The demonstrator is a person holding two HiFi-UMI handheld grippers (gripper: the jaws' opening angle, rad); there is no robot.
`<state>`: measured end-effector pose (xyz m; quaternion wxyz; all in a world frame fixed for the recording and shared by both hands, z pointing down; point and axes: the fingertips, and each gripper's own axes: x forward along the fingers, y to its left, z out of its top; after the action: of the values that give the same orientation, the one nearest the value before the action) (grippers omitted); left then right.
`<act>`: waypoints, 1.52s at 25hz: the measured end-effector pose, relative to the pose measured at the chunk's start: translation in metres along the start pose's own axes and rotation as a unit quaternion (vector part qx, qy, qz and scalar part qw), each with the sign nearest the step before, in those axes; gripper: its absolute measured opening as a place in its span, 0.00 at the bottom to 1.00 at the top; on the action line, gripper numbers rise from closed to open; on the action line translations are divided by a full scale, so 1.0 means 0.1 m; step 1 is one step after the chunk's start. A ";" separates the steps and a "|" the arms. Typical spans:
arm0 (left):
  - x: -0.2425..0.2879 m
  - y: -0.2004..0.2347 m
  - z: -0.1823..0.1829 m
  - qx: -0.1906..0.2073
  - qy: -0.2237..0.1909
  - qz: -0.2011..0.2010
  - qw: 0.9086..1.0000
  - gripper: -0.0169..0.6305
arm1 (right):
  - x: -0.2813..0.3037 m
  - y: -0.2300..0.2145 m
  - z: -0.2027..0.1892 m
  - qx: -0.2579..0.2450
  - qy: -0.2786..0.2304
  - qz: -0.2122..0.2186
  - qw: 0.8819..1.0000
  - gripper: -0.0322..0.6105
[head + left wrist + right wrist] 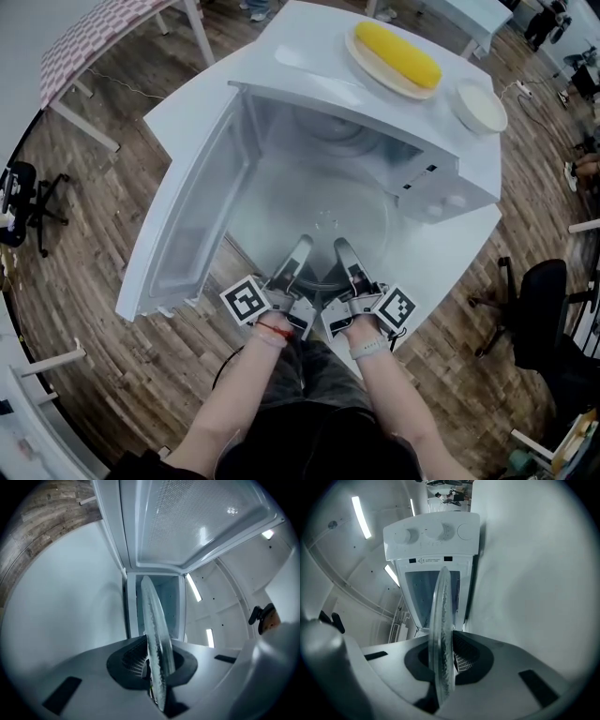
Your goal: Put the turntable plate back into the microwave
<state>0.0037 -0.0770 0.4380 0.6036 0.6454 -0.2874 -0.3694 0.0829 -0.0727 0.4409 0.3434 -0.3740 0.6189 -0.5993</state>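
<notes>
Clear round glass turntable plate is gripped at its near rim by both tongs, side by side. Left gripper is clenched on the rim, with the plate edge-on between its jaws. Right gripper is clamped on it the same way. The plate sits at the open mouth of the white microwave, whose door is swung left. Can't tell if the plate rests on the cavity floor. Yellow corn cob is on top of the microwave.
</notes>
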 end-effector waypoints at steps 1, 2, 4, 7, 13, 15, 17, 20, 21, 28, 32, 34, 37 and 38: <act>0.02 0.00 0.02 0.000 0.001 0.001 1.000 0.09 | 0.02 0.00 0.02 0.000 -0.002 -0.001 1.000 0.11; 0.05 0.00 0.03 0.000 0.003 0.001 1.000 0.09 | 0.05 0.00 0.03 0.000 -0.003 -0.001 1.000 0.11; 0.10 0.01 0.06 -0.001 0.005 0.001 1.000 0.09 | 0.09 0.01 0.06 0.002 -0.007 -0.001 1.000 0.11; 0.18 0.02 0.09 0.000 0.008 0.000 1.000 0.09 | 0.15 0.01 0.12 0.001 -0.009 0.000 1.000 0.11; 0.34 0.02 0.18 0.000 0.010 0.000 1.000 0.09 | 0.30 0.03 0.22 0.000 -0.011 0.000 1.000 0.11; 0.38 0.03 0.21 -0.001 0.010 0.000 1.000 0.09 | 0.35 0.04 0.24 0.001 -0.012 0.001 1.000 0.11; 0.44 0.03 0.25 0.000 0.012 -0.001 1.000 0.09 | 0.40 0.03 0.27 0.000 -0.013 0.000 1.000 0.11; 0.51 0.04 0.30 -0.001 0.014 -0.002 1.000 0.09 | 0.47 0.03 0.31 0.000 -0.014 -0.002 1.000 0.11; 0.52 0.04 0.31 0.000 0.014 -0.003 1.000 0.09 | 0.49 0.03 0.33 -0.001 -0.014 -0.002 1.000 0.11; 0.65 0.11 0.40 -0.003 0.013 0.000 1.000 0.09 | 0.63 -0.02 0.40 0.000 -0.015 -0.003 1.000 0.11; 0.69 0.16 0.42 -0.005 0.011 0.001 1.000 0.09 | 0.68 -0.04 0.43 -0.001 -0.014 0.000 1.000 0.11; 0.70 0.18 0.43 -0.004 0.010 0.001 1.000 0.09 | 0.69 -0.06 0.44 -0.003 -0.013 0.000 1.000 0.11; 0.74 0.20 0.45 -0.005 0.008 -0.001 1.000 0.09 | 0.73 -0.09 0.47 -0.004 -0.013 -0.001 1.000 0.11; 0.76 0.20 0.46 -0.005 0.007 0.000 1.000 0.09 | 0.75 -0.09 0.47 -0.003 -0.013 0.000 1.000 0.11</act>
<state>0.0096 -0.1672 0.4484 0.6090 0.6448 -0.2814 -0.3661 0.0886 -0.1612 0.4495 0.3504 -0.3829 0.6164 -0.5922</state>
